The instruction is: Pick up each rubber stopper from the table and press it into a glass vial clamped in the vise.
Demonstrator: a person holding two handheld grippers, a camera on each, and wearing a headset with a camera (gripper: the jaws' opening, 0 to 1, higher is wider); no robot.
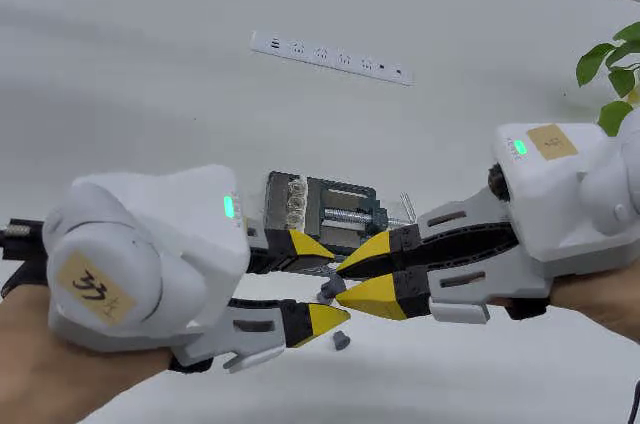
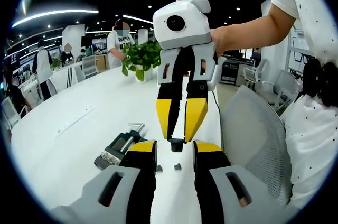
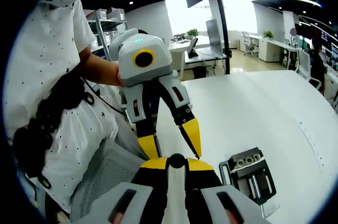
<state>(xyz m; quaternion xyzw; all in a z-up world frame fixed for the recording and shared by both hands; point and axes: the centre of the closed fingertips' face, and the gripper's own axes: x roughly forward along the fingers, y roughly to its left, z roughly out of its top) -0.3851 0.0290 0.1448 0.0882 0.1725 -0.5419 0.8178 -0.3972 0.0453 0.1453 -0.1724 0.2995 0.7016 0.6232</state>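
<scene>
My right gripper (image 3: 176, 162) is shut on a small dark rubber stopper (image 1: 328, 290), which sticks out of its yellow tips just in front of the vise. My left gripper (image 2: 176, 148) is open and faces it tip to tip, with the held stopper (image 2: 177, 145) between its two yellow fingertips. A loose stopper (image 1: 341, 340) lies on the white table below the left gripper's lower finger; two loose stoppers (image 2: 177, 166) show in the left gripper view. The dark vise (image 1: 335, 214) stands behind both grippers and holds a row of glass vials (image 1: 296, 199) at its left end.
A white power strip (image 1: 330, 56) lies farther back on the table. A green plant (image 1: 612, 69) stands at the right edge. A grey mesh chair (image 2: 259, 139) sits beside the table near the person. Other people stand far off in the room.
</scene>
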